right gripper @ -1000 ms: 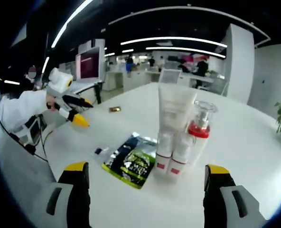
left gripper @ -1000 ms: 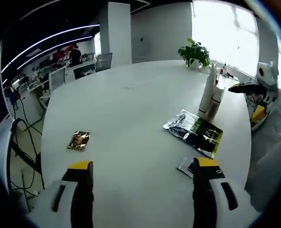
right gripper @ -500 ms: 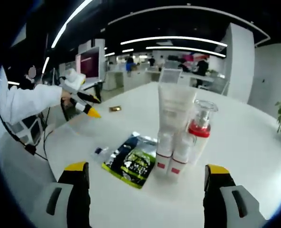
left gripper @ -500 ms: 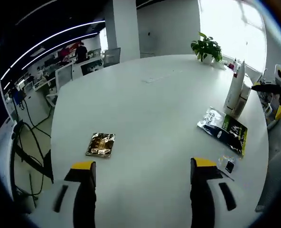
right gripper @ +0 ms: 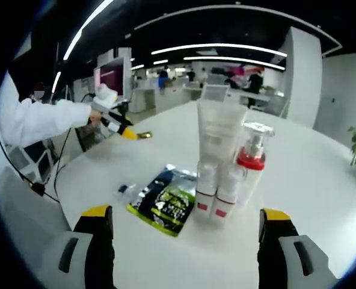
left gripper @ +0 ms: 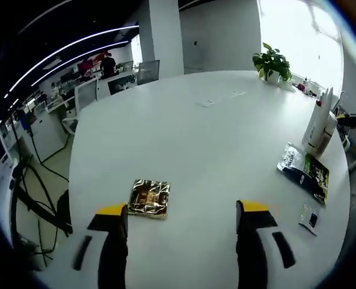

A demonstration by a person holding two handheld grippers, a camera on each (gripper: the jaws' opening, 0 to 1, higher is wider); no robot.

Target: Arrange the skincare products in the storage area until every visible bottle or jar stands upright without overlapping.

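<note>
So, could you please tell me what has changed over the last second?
The left gripper has travelled across the table toward the gold foil packet, which now lies just ahead of its open jaws; nothing has been grasped. The right gripper has stayed open and empty, facing the upright skincare bottles. The green sachet and the small sachet lie where they were.

Both views face across the shared table (left gripper: 184, 138) from opposite sides

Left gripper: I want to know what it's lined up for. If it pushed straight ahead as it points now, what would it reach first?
Probably the gold foil sachet lying flat on the round white table, just ahead of the open left gripper and nearer its left jaw; depth is uncertain.
</note>
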